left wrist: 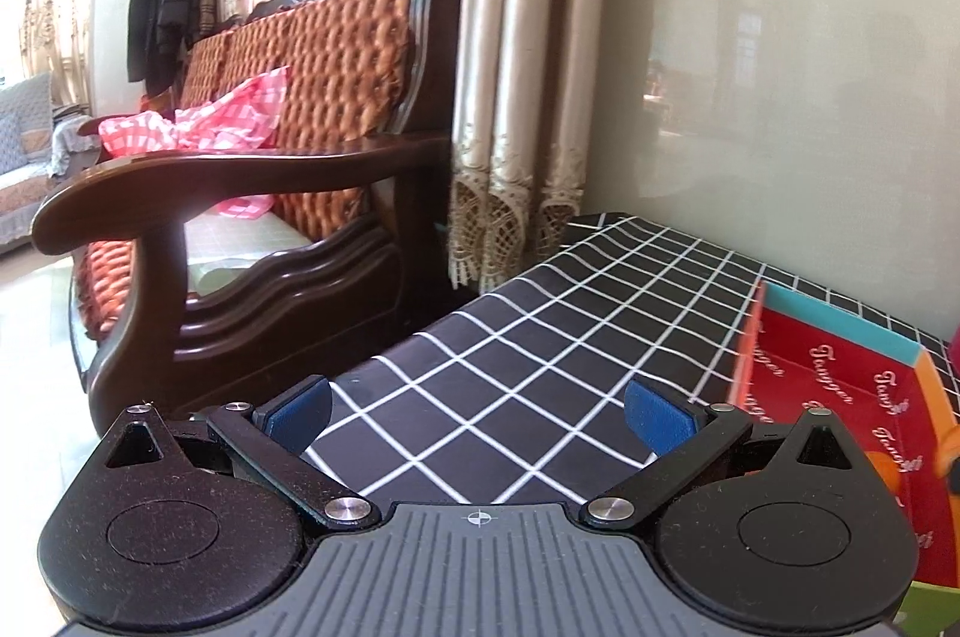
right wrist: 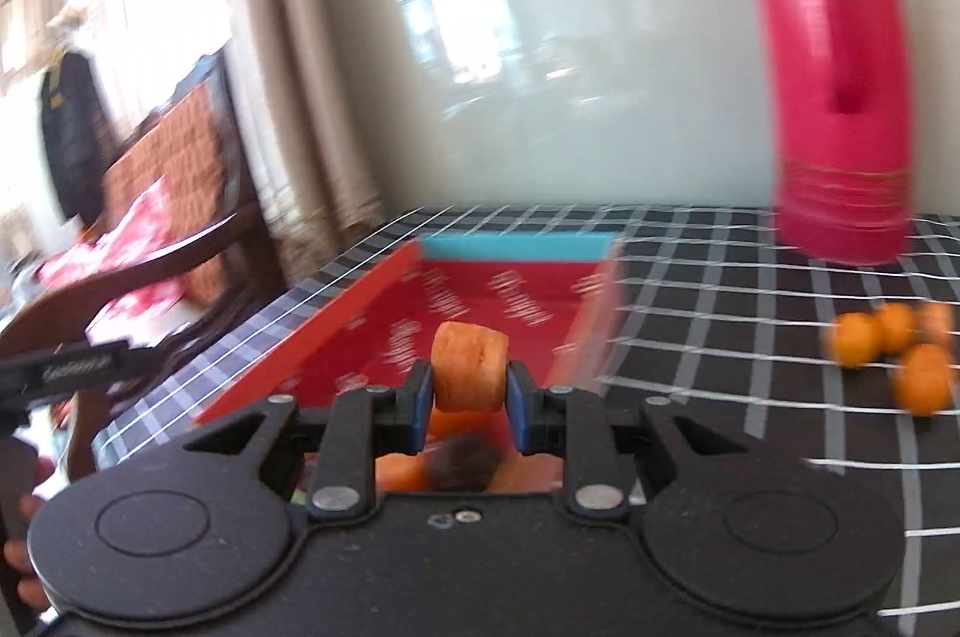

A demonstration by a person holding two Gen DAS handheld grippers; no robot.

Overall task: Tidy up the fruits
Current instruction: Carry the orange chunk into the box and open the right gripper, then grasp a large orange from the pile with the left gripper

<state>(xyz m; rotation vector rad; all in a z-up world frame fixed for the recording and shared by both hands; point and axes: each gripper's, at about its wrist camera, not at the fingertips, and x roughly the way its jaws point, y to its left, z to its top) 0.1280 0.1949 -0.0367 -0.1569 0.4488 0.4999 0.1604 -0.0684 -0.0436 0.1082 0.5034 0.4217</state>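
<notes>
Right gripper [right wrist: 469, 388]: pads clamped on an orange fruit [right wrist: 469, 367], squashed to a drum shape, its axis running left to right between the pads. View is motion-blurred

Just below and behind the held fruit, more orange shapes and one dark lump show through the gap in the gripper; too blurred to name, but they seem to lie in the near end of the box

Box [right wrist: 336, 319]: red, open-topped, teal far wall. It runs away from the right gripper, long axis near to far. The held fruit hangs over its near half, so the drop looks to be straight down, not a reach

Loose fruits [right wrist: 900, 355]: a small cluster on the checked cloth [right wrist: 720, 337], right of the box and well apart from it. The right hand is plainly the nearer one for these

Red bottle [right wrist: 834, 97] stands far right, beyond the cluster

Left gripper [left wrist: 477, 412]: jaws wide apart, nothing between them, over bare cloth [left wrist: 540, 337]. The box [left wrist: 840, 397] lies to its right, near

Far left: sofa [left wrist: 270, 193], curtain [left wrist: 516, 97]
</notes>
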